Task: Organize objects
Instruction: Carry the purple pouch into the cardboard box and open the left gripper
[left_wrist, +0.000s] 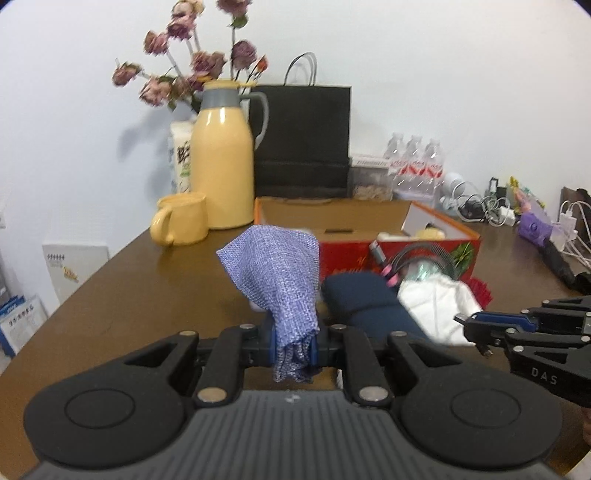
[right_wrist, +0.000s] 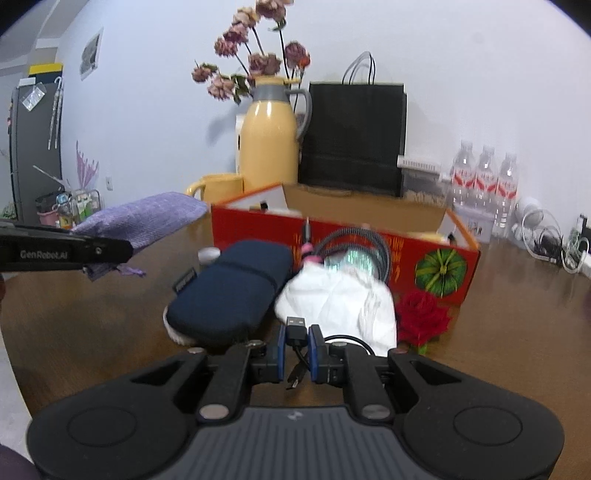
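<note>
We grip purple cloth (left_wrist: 280, 280) w/ left claw (left_wrist: 293, 349), USB cable plug (right_wrist: 296, 326) w/ right claw (right_wrist: 296, 350), above tabletop (left_wrist: 147, 295).

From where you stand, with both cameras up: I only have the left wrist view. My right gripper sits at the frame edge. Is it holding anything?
Observer: Yes. The right gripper is shut on a black USB plug, its cable trailing down behind the pads.
Operator: What lies directly ahead of it?
Observer: A white cloth, with a navy pouch to its left. A red rose lies on the table right of the cloth; your view shows only a red sliver.
Operator: Is my blue cloth clear of the table?
Observer: It looks so. The left gripper carries the blue-purple woven cloth above the tabletop.
</note>
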